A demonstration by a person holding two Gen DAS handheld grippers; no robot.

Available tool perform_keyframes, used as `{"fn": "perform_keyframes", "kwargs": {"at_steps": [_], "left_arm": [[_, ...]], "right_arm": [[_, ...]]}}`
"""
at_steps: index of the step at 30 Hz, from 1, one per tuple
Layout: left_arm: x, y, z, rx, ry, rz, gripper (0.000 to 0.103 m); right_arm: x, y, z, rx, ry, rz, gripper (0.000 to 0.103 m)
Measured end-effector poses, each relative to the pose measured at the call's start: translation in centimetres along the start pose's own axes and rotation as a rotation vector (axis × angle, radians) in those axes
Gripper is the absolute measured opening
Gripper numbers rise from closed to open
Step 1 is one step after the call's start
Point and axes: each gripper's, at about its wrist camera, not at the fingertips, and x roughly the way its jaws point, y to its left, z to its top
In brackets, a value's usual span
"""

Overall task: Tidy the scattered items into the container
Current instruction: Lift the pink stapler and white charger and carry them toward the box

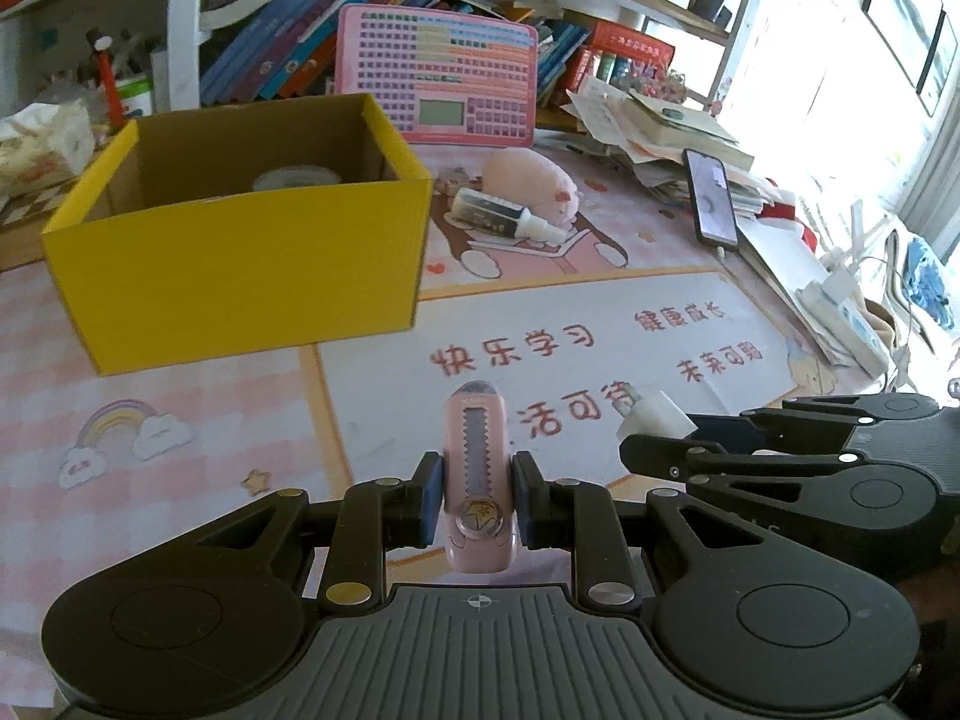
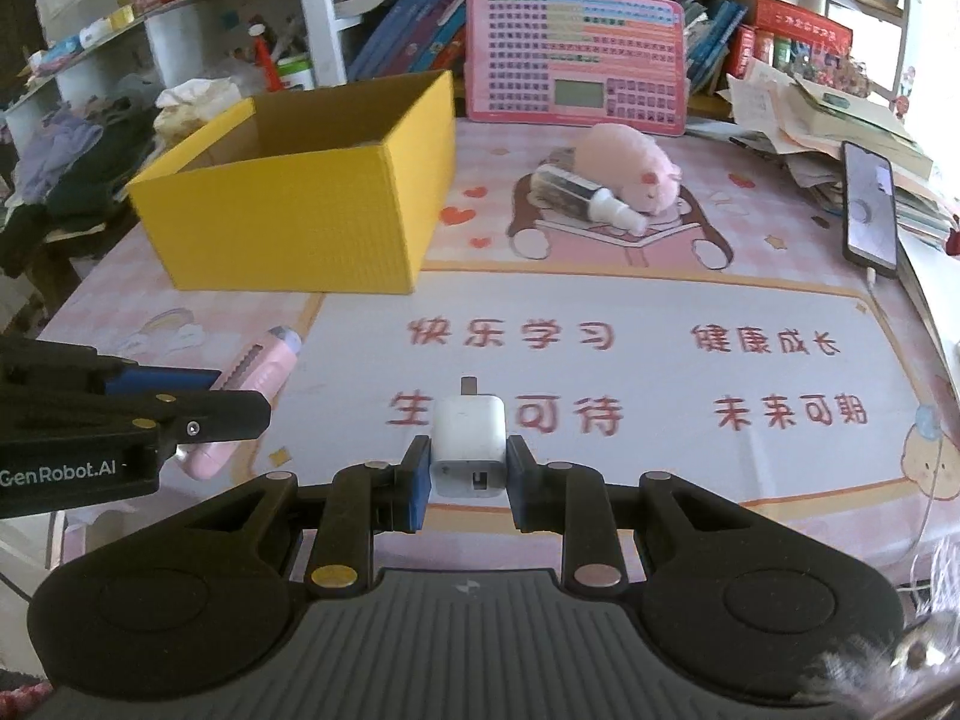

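While the pink utility knife (image 1: 478, 480) sits clamped in the left gripper (image 1: 478, 495) and the white USB charger plug (image 2: 469, 444) in the right gripper (image 2: 469, 474), both jaws closed on their loads above the surface (image 2: 660, 312), the step in hand reads as carriage toward the yellow cardboard box (image 1: 240, 252). Next move, by judgement: bring each item over the open top, then release. Both grippers pitch forward and downward, side by side, box ahead-left; spray bottle (image 1: 504, 216) and pink plush toy (image 1: 534, 180) remain outside.
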Motion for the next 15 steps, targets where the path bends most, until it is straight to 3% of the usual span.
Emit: {"fn": "perform_keyframes", "kwargs": {"at_steps": [15], "left_arm": [[-2.9, 4.9, -1.8, -0.071, -0.041, 0.038, 0.023]], "right_arm": [[0.7, 5.5, 0.7, -0.075, -0.008, 0.040, 0.024]]}}
